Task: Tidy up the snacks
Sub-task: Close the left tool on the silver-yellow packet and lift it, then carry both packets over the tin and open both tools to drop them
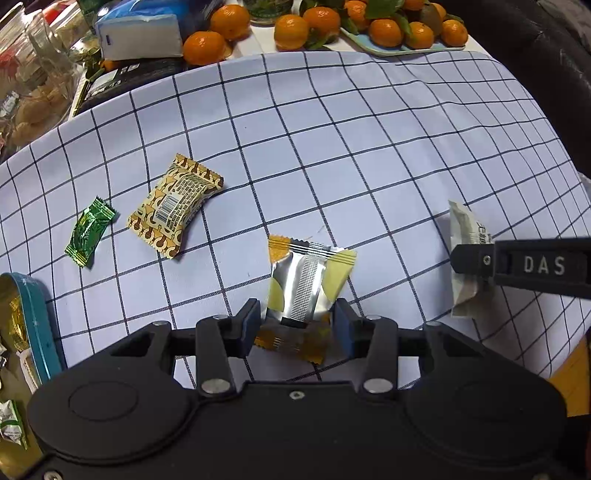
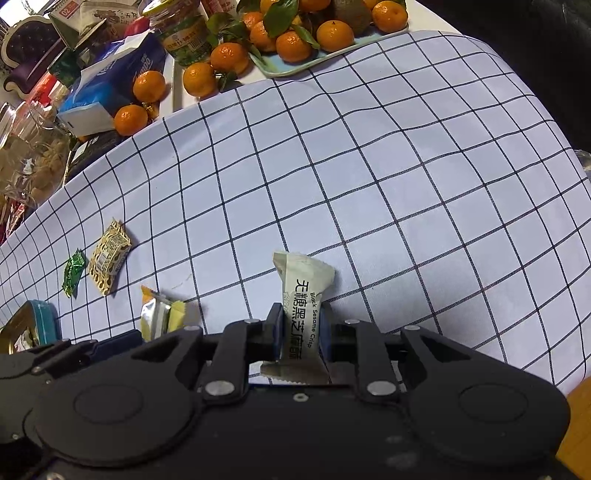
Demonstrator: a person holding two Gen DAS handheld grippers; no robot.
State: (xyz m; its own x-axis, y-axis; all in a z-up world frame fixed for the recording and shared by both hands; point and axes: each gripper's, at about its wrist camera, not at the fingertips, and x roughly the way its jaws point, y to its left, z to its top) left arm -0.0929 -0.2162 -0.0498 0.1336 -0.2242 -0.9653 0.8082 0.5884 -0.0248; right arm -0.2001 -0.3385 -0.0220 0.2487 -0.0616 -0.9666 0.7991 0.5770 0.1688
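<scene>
Left gripper (image 1: 295,325) stood wide open astride the silver-yellow snack packet (image 1: 308,280) on the checked cloth (image 1: 369,147), poised to grasp; right gripper (image 2: 299,332) pinched the sesame crisp packet (image 2: 303,291) for sorting.

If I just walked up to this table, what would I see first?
Probably the bright oranges heaped on a tray at the far edge of the checked cloth. Closer in, the right gripper pinches a white sesame crisp packet, and the left gripper stands open around a silver and yellow packet.
</scene>
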